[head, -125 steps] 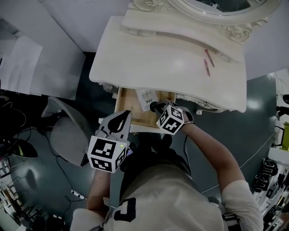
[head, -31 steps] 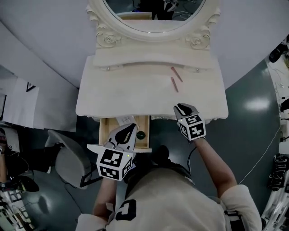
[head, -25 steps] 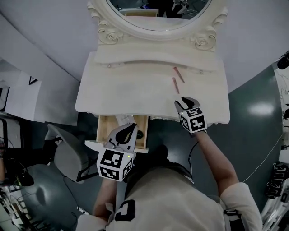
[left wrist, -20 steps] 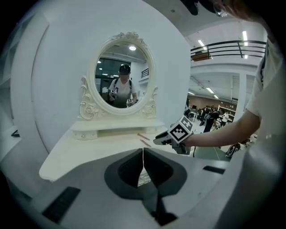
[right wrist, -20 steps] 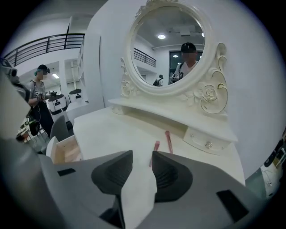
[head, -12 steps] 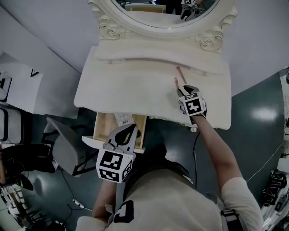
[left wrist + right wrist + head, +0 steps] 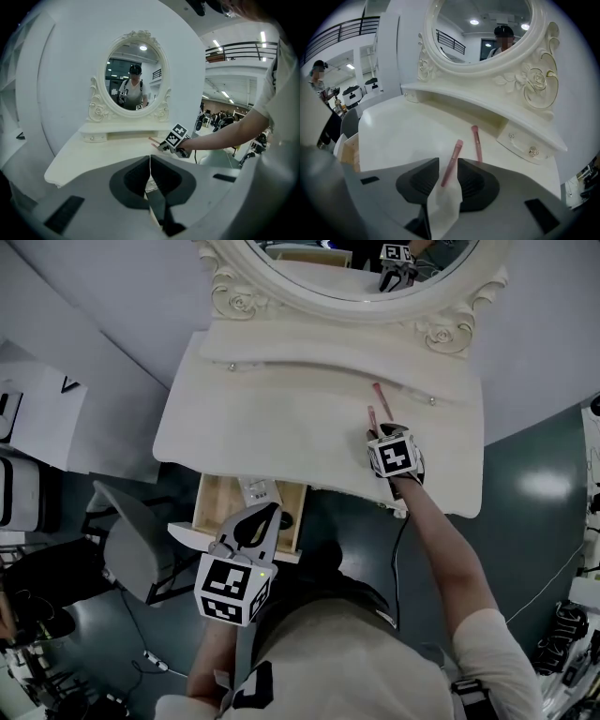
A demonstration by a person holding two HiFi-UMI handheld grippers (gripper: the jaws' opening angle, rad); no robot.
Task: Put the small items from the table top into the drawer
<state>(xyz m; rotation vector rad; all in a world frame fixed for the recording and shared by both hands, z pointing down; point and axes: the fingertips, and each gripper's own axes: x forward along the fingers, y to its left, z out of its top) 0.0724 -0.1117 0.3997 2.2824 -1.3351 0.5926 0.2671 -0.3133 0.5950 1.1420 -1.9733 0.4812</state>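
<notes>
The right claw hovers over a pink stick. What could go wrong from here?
1. The near pink stick is thin and lies flat between the open jaws of the right gripper; it may roll away as they close.
2. The second pink stick lies close beside; a jaw could knock it.
3. The open drawer sits lower, to the left; a loose grip might drop the stick on the way.

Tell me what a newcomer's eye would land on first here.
The ornate oval mirror dominates the back of the cream dressing table. On its top, the right tool stands open astride one pink stick, a second pink stick lying beside it. Below the front edge, a wooden drawer hangs open by the shut left tool.
</notes>
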